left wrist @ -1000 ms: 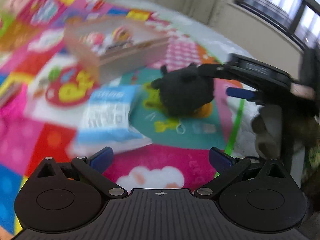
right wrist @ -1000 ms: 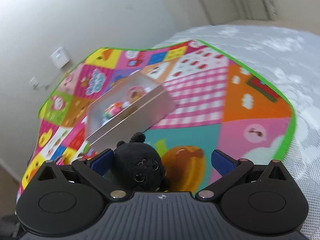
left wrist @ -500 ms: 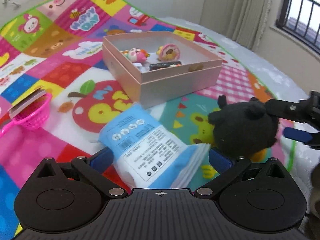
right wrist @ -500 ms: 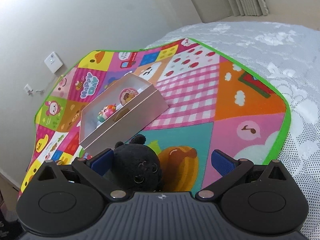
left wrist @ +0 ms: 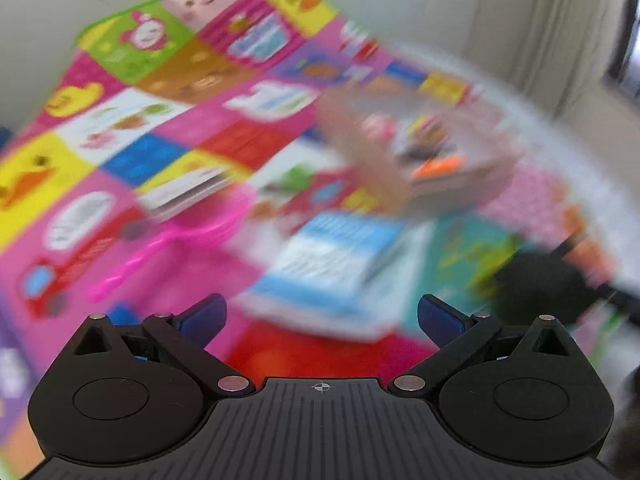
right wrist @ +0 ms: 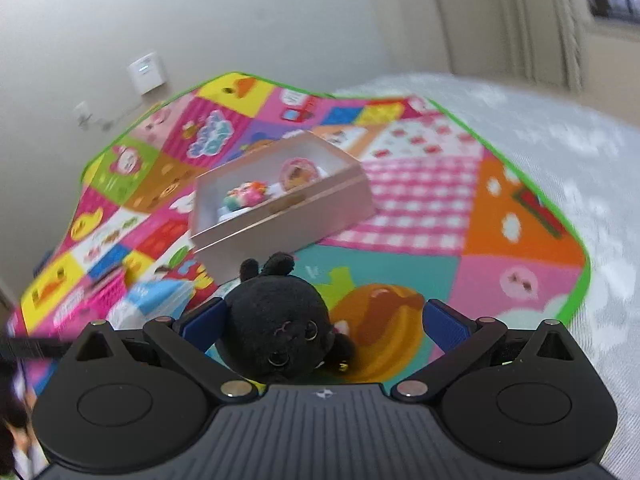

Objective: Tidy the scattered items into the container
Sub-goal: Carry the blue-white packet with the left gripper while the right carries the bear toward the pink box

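Bedspread and patchwork mat (right wrist: 420,208) hold a pink box (right wrist: 280,216) already part-filled, while near it the black plush (right wrist: 276,332) sits between my wide-open right gripper (right wrist: 322,320), and a blue packet (left wrist: 332,264) lies beyond my spread left gripper (left wrist: 322,316).

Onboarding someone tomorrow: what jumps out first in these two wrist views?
The black plush toy fills the foreground between the open fingers of the right gripper, against the left pad, on a loud patchwork play mat. Behind it sits the pink box with small toys already inside. The left wrist view is heavily motion-blurred; the blue-and-white packet lies ahead of the open left gripper.
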`<state>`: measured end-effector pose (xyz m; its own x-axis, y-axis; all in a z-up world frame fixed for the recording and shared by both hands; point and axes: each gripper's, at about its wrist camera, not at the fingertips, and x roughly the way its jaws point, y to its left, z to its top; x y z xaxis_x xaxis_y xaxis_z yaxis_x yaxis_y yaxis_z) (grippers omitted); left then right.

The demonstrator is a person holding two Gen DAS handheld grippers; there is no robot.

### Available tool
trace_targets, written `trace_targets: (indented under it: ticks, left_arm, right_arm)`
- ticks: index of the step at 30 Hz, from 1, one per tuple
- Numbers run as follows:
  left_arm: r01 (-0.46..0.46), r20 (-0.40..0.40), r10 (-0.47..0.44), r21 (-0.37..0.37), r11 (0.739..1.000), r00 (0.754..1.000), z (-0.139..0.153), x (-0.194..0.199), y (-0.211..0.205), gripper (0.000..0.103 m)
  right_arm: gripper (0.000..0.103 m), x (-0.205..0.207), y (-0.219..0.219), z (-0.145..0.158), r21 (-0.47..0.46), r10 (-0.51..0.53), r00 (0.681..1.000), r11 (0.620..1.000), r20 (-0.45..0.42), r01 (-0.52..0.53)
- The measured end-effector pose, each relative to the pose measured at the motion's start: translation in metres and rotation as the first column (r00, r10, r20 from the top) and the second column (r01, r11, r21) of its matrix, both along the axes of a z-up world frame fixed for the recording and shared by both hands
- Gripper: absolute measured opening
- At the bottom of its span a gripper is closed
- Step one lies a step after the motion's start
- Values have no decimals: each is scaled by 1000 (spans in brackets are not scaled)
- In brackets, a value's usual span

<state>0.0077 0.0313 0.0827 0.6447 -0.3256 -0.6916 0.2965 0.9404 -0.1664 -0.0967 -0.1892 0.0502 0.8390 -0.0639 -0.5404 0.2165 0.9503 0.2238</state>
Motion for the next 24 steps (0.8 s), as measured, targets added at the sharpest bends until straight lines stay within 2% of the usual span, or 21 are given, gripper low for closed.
trace_targets:
  ticks: [1, 2, 5, 6, 7, 10, 12, 14, 16, 18, 21, 23, 24]
  left_arm:
    - [30, 26, -29, -29, 999, 999, 0, 1, -4, 103]
    - [53, 57, -52, -15, 998, 997, -1, 2, -10, 103]
    - [56, 168, -85, 174, 983, 982, -16, 10, -38, 103]
    - [43, 174, -84, 223, 974, 981, -24, 13, -43, 103]
    - [45, 158, -85, 240, 970, 984, -31, 15, -45, 103]
    - [85, 62, -96, 160, 983, 993, -39, 20, -41, 103]
    - [89, 29, -92, 93, 992, 995, -35, 22, -36, 103]
    - [91, -4, -91, -5, 996, 996, -31, 24, -26, 103]
    - [62, -29, -64, -74, 995, 998, -27, 24, -17, 103]
    - [18, -26, -20, -87, 996, 999, -25, 25, -10, 103]
    - [-43, 12, 44, -53, 998, 999, -22, 26, -3, 103]
    - [-47, 42, 48, -24, 999, 998, -21, 26, -4, 103]
    - [-37, 55, 37, -7, 999, 998, -22, 26, -7, 103]
  right_arm:
    - [103, -3, 8, 1, -35, 23, 1000, 999, 10, -23]
    - [103, -5, 15, 2, -63, 48, 999, 997, 20, -47]
    - [103, -13, 32, 3, -109, 135, 990, 985, 33, -131]
    - [103, -14, 37, 3, -128, 149, 988, 981, 32, -144]
    - [103, -15, 42, 2, -151, 156, 987, 977, 30, -150]
    - [103, -14, 50, -1, -188, 178, 984, 967, 18, -172]
    - [103, -11, 57, -5, -200, 212, 977, 957, -10, -210]
    - [103, -9, 66, -10, -219, 253, 967, 942, -40, -255]
    - [103, -10, 76, -14, -260, 283, 958, 923, -44, -285]
    - [103, -9, 87, -19, -312, 300, 953, 902, -43, -298]
    - [103, -2, 97, -25, -351, 312, 948, 883, -63, -313]
    - [96, 4, 98, -29, -343, 305, 948, 884, -91, -317]
    - [85, 6, 98, -30, -335, 298, 949, 888, -105, -316]
